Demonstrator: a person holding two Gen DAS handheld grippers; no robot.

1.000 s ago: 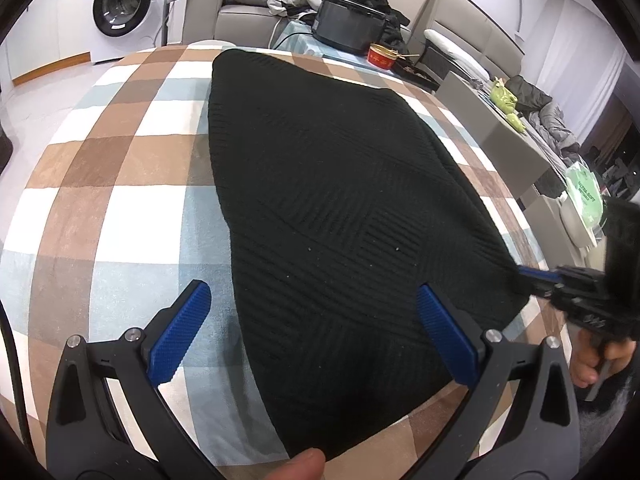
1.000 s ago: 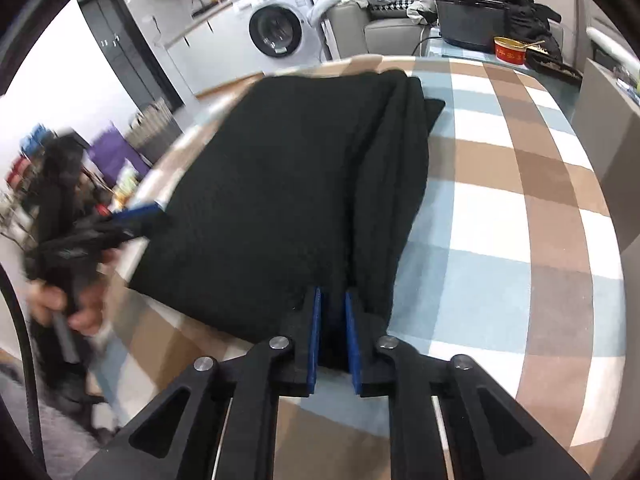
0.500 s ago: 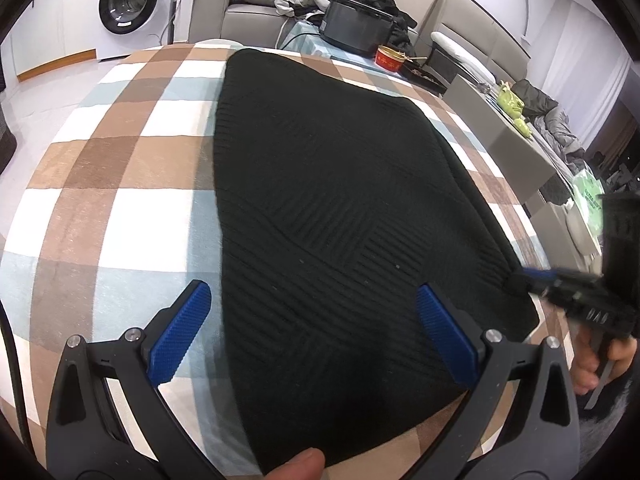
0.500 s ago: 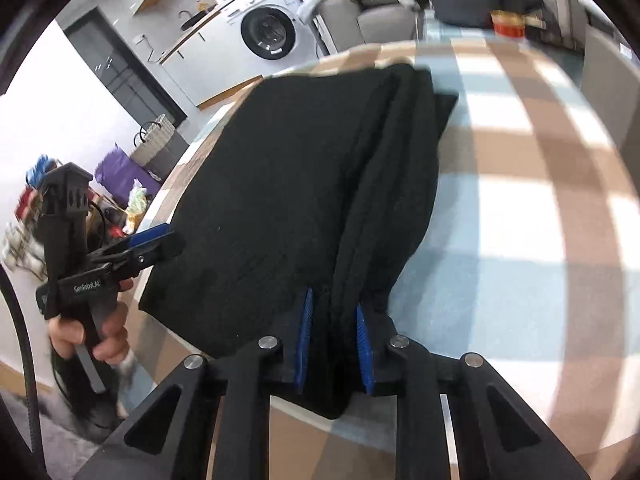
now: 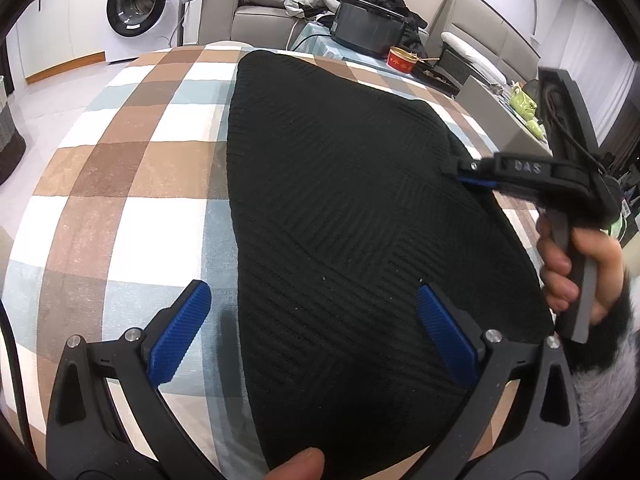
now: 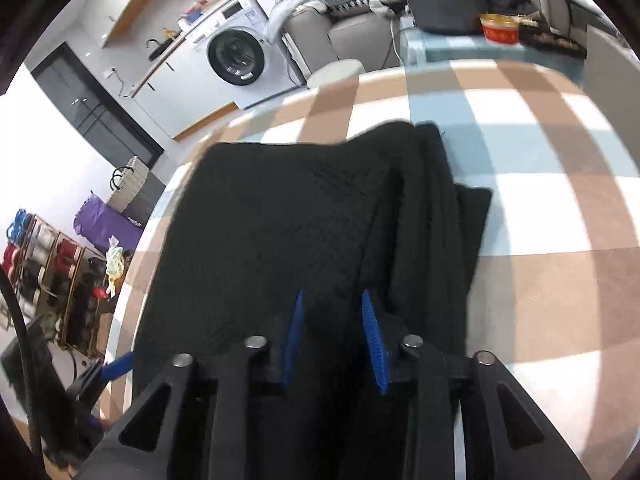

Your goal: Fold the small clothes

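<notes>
A black knitted garment [image 5: 352, 216] lies spread on the checked tablecloth [image 5: 120, 184]. My left gripper [image 5: 312, 292] hovers open over its near end, one blue pad over the cloth and the other over the knit, holding nothing. A thumb tip shows at the bottom edge. My right gripper [image 5: 460, 170], held in a hand [image 5: 560, 264], reaches in over the garment's right side. In the right wrist view this right gripper [image 6: 332, 312] is shut on a thick fold of the garment [image 6: 280, 216], which bunches between the blue pads. The left gripper [image 6: 116, 366] shows at the lower left there.
Behind the table stand a washing machine [image 5: 136, 4], a grey sofa [image 5: 240, 12] with clothes, a black appliance [image 5: 368, 32] and a red bowl [image 5: 402, 60]. A grey box [image 5: 492, 112] is at the right. A shelf [image 6: 48, 272] and purple bag [image 6: 104, 224] are past the table's left edge.
The right gripper has travelled inward and farther along the garment's right side with the gripped fold, so that edge now lies bunched over the rest. The left gripper has stayed open and almost still.
</notes>
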